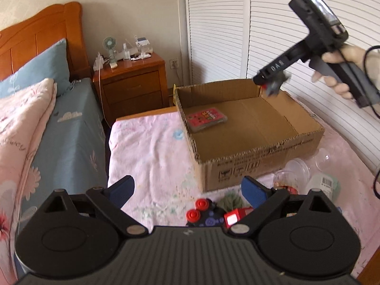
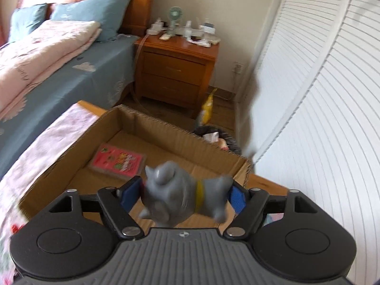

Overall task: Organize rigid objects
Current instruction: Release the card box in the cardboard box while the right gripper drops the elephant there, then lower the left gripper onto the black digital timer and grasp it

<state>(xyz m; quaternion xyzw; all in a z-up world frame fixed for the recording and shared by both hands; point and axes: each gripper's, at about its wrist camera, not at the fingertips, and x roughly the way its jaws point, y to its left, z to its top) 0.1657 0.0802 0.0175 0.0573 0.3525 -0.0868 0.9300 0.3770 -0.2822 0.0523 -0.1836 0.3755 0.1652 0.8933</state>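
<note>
An open cardboard box [image 1: 261, 152] [image 2: 166, 123] stands on a pink-covered surface, with a flat pink card pack [image 1: 206, 118] [image 2: 117, 161] inside at its left. My right gripper [image 2: 184, 196] [image 1: 270, 85] hangs over the box's right end. A grey toy animal with a yellow collar [image 2: 175, 194] [image 1: 275, 86] sits blurred between its blue pads, which stand wide and do not seem to press on it. My left gripper [image 1: 188, 185] is open with nothing between its pads, above a black toy with red buttons [image 1: 201, 211] and a red toy [image 1: 235, 216].
Clear plastic cups [image 1: 296, 168] and a labelled green container [image 1: 325, 185] lie right of the box's front. A bed [image 1: 59, 130] and a wooden nightstand [image 1: 133, 78] are to the left, louvred doors [image 1: 273, 35] behind. A bin [image 2: 218, 137] and a yellow bag [image 2: 207, 109] sit beyond the box.
</note>
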